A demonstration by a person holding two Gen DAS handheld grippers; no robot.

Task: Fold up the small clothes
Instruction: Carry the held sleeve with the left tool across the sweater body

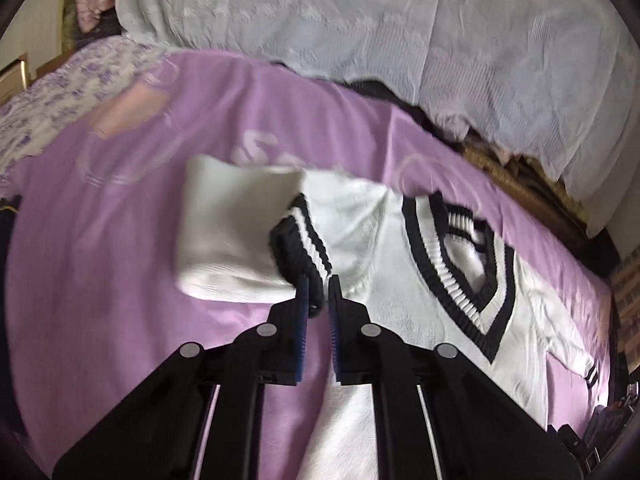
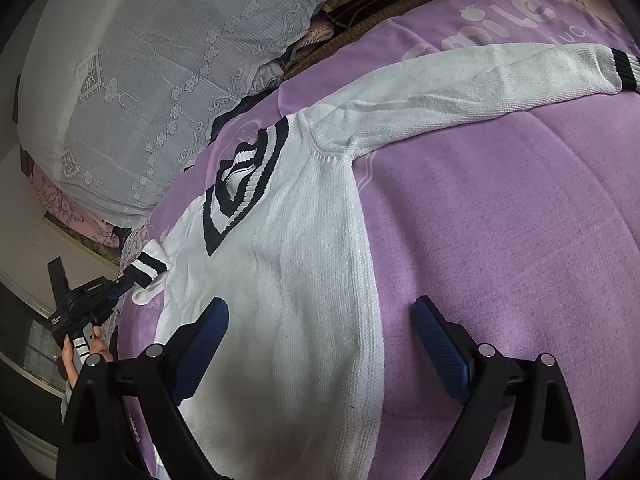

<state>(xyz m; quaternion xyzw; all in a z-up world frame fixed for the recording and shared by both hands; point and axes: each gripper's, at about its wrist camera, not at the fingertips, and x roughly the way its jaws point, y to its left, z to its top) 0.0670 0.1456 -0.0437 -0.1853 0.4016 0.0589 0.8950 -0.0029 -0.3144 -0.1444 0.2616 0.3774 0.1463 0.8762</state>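
Observation:
A small white knit sweater (image 2: 288, 264) with a black-and-white striped V-neck (image 2: 240, 184) lies face up on a purple blanket (image 2: 500, 240). My left gripper (image 1: 319, 284) is shut on the striped cuff (image 1: 300, 236) of one sleeve and holds that sleeve (image 1: 232, 232) folded over, lifted toward the body. It also shows in the right wrist view (image 2: 128, 278) at the left, gripping the same cuff (image 2: 148, 264). My right gripper (image 2: 320, 316) is open above the sweater's lower side edge. The other sleeve (image 2: 480, 76) lies stretched out flat.
A pale lace-covered bedding pile (image 1: 360, 32) runs along the far side of the blanket (image 1: 120, 240). A floral sheet (image 1: 60, 96) lies at the far left. A woven mat edge (image 1: 520, 184) shows between them. A hand (image 2: 76, 360) holds the left gripper.

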